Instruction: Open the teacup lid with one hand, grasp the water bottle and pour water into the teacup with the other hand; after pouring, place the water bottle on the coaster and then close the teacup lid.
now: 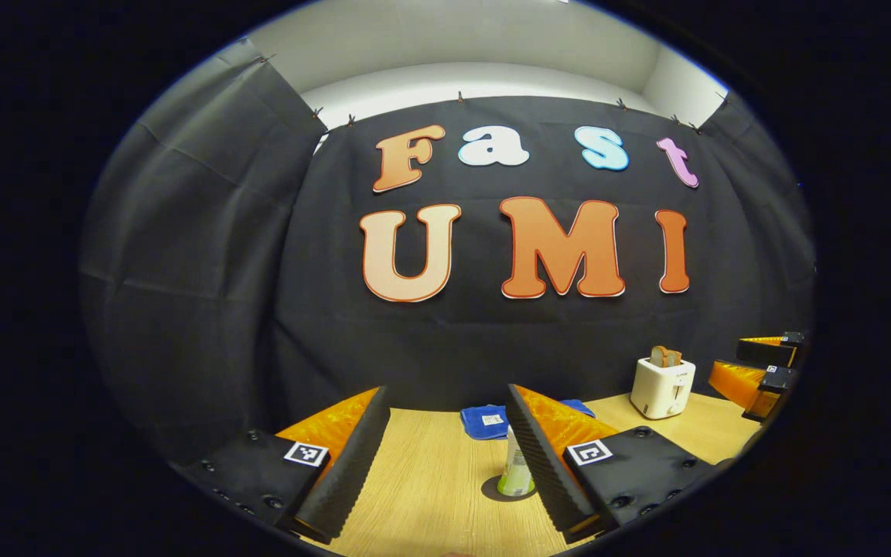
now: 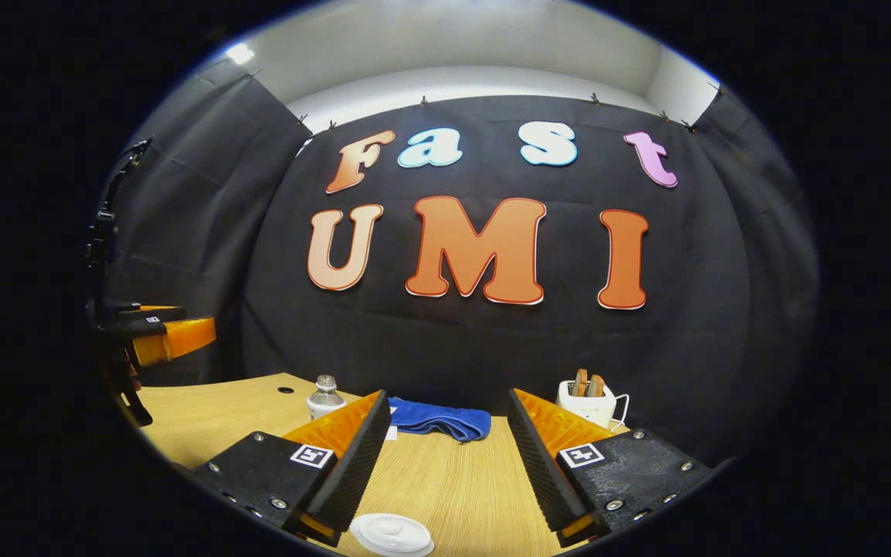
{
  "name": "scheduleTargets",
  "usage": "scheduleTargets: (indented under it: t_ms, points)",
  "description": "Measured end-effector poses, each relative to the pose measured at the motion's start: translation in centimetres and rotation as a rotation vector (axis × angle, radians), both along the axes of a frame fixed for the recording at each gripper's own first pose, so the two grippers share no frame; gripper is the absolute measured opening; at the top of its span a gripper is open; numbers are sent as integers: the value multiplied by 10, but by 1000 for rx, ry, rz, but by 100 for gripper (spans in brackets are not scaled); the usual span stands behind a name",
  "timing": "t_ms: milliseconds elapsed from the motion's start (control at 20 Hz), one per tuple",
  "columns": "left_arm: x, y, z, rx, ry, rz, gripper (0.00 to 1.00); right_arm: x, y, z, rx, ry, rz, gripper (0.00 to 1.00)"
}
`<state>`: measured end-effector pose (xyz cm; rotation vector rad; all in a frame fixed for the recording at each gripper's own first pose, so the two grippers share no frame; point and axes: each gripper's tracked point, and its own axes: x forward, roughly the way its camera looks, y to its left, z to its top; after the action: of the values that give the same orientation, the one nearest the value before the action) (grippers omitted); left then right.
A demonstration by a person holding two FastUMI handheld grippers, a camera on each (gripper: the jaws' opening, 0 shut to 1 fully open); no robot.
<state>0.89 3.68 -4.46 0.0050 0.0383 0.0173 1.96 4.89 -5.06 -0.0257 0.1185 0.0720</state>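
In the left gripper view my left gripper (image 1: 447, 396) is open and holds nothing. A clear water bottle (image 1: 516, 466) with a green label stands upright just behind its right finger, on a dark round coaster (image 1: 492, 490). In the right gripper view my right gripper (image 2: 448, 396) is open and holds nothing. A white round teacup lid (image 2: 391, 534) lies low between its fingers at the bottom edge; the cup under it is hidden. The bottle (image 2: 325, 398) stands beyond its left finger. Each gripper appears far off in the other's view, the right gripper (image 1: 762, 365) and the left gripper (image 2: 158, 331).
A blue cloth (image 2: 439, 418) lies at the back of the wooden table (image 2: 453, 480), against the black wall. A white toaster (image 1: 662, 387) with bread in its slots stands at the back right. A small hole (image 2: 285, 390) marks the tabletop at the left.
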Motion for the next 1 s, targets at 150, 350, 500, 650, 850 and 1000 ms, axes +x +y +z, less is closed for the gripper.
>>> scheduleTargets:
  t_ms: [150,350,500,650,850,1000]
  points:
    - [-1,9,12,4,-25,17,96,2,-1,11,-4,-30,-5,91]
    - [-3,9,20,-7,-41,19,96,4,-3,14,-5,-34,-7,91]
    - [-3,12,24,-4,-53,25,96,5,-3,12,-28,-34,-11,90]
    - [-3,10,23,-9,-48,24,96,4,7,11,-39,-35,13,91]
    - [-5,7,18,-31,-37,18,95,4,11,12,-27,-44,26,91]
    - [-6,2,15,-15,-30,8,95,1,19,4,-6,-22,46,92]
